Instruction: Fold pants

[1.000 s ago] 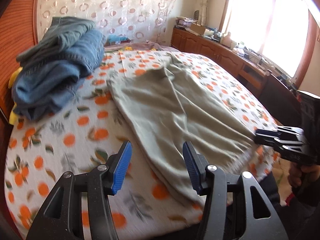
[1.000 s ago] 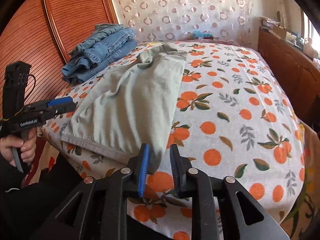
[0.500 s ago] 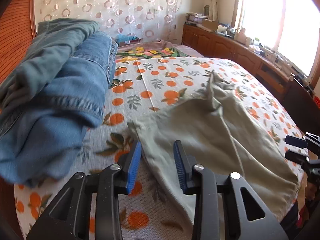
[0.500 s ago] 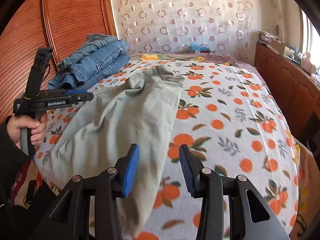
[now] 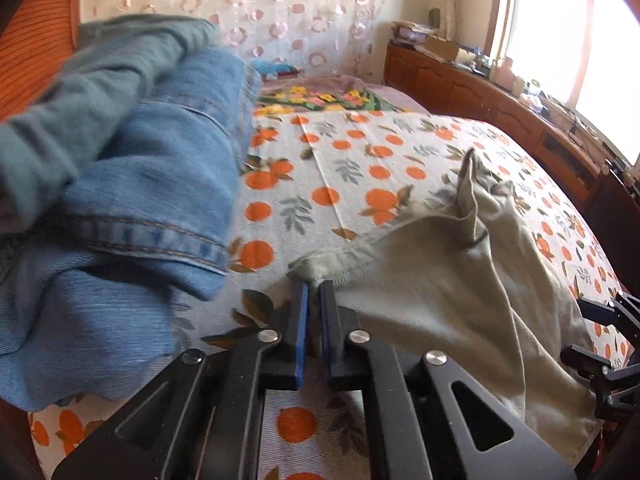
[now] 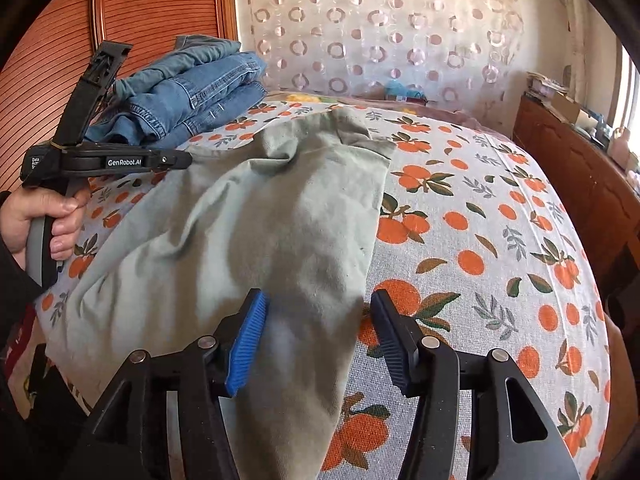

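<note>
Khaki-green pants (image 5: 460, 300) lay spread across the bed (image 5: 348, 184), on a sheet w/ orange-fruit print, waist end near the bed's front edge, far end bunched up toward the middle. Left gripper (image 5: 314, 292) sat at the pants' near-left hem corner, jaws clenched on the fabric edge w/ only a thin slit between the blue pads, cloth pinched in between. In the right wrist view the same gripper (image 6: 188, 160) showed from the side, held by a hand (image 6: 40, 220) in a dark sleeve, tips resting at the pants' left edge. Right gripper (image 6: 320, 320) hovered over the near-right part of the pants (image 6: 260, 240), jaws opening, wide apart; the cloth's right edge ran between the fingers but the pads weren't pressing on it. Stack of folded blue jeans (image 5: 120, 184) sat at the bed's left side near the wood-slat headboard (image 6: 52, 60), just beside the pants' corner but not touching as far as could be told. Curtain w/ ring pattern (image 6: 380, 32) hung behind the bed; wooden cabinet (image 5: 500, 96) ran along the right wall under a bright window (image 5: 580, 32), cluttered w/ small items too blurred to ID.
</note>
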